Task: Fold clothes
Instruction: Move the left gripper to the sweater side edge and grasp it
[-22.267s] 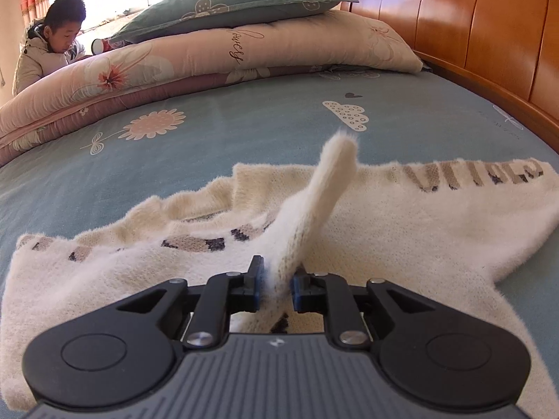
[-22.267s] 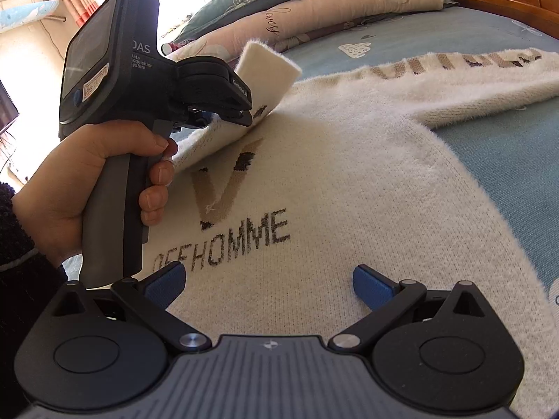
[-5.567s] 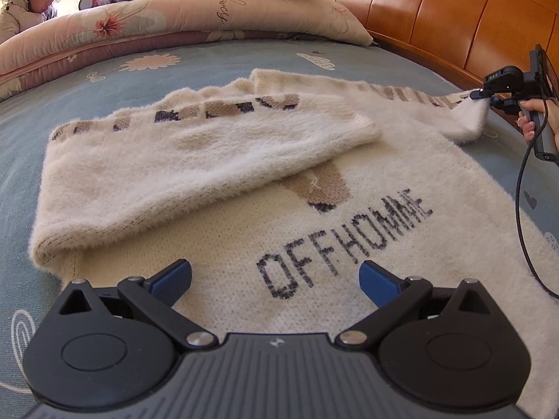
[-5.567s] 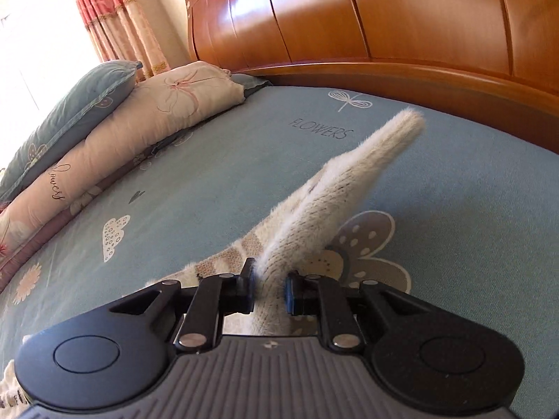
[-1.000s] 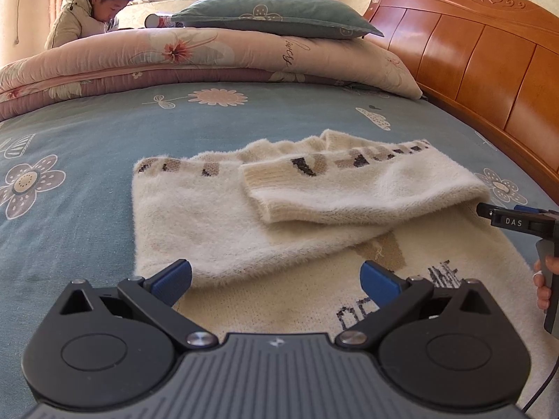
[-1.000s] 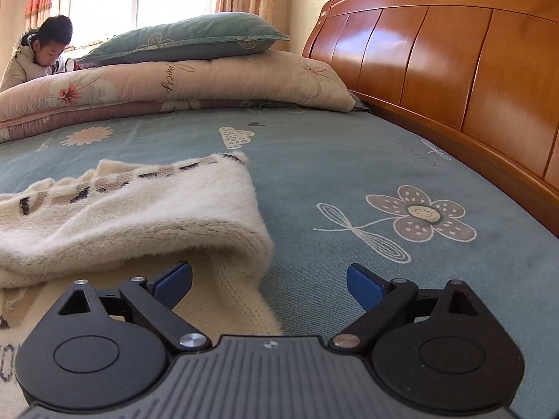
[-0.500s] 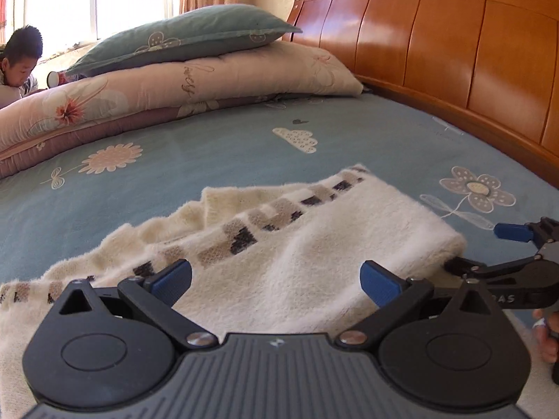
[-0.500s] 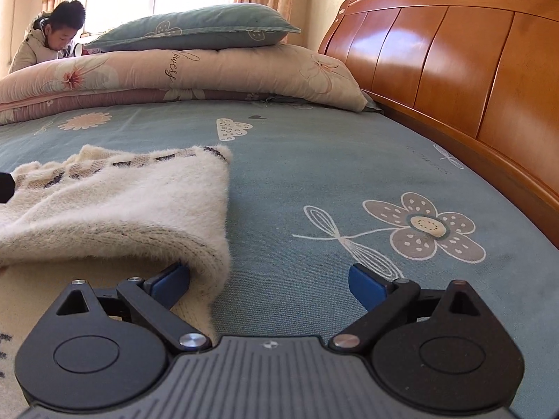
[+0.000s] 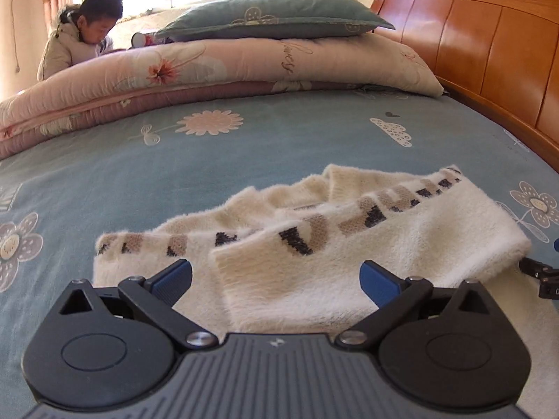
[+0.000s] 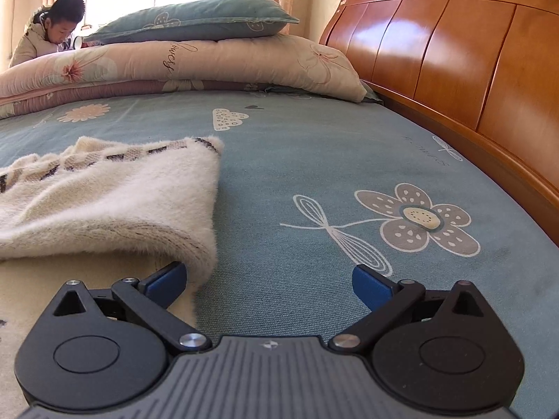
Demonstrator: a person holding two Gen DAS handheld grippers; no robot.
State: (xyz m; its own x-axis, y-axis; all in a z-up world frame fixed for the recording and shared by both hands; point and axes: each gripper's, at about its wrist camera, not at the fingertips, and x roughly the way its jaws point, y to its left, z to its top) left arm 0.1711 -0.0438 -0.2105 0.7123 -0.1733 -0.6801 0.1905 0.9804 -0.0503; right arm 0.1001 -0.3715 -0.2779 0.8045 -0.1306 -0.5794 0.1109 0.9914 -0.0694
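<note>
A fuzzy cream sweater (image 9: 367,255) with brown and black lettering lies on the blue bed sheet (image 9: 244,146), both sleeves folded in over its body. My left gripper (image 9: 276,276) is open, low over the near left part of the folded sleeves, holding nothing. In the right wrist view the sweater (image 10: 104,202) fills the left side. My right gripper (image 10: 267,281) is open at the sweater's right edge, its left fingertip (image 10: 167,279) just under the folded sleeve's rim. The right gripper's tip (image 9: 541,276) shows at the far right of the left wrist view.
A rolled floral quilt (image 9: 209,73) and a teal pillow (image 9: 276,17) lie along the far side of the bed. The wooden headboard (image 10: 454,63) runs along the right. A person (image 9: 84,35) sits beyond the quilt by the window.
My left gripper has swung left and dropped closer to the sweater's left part. My right gripper has edged forward along the sweater's right edge. Both stay open.
</note>
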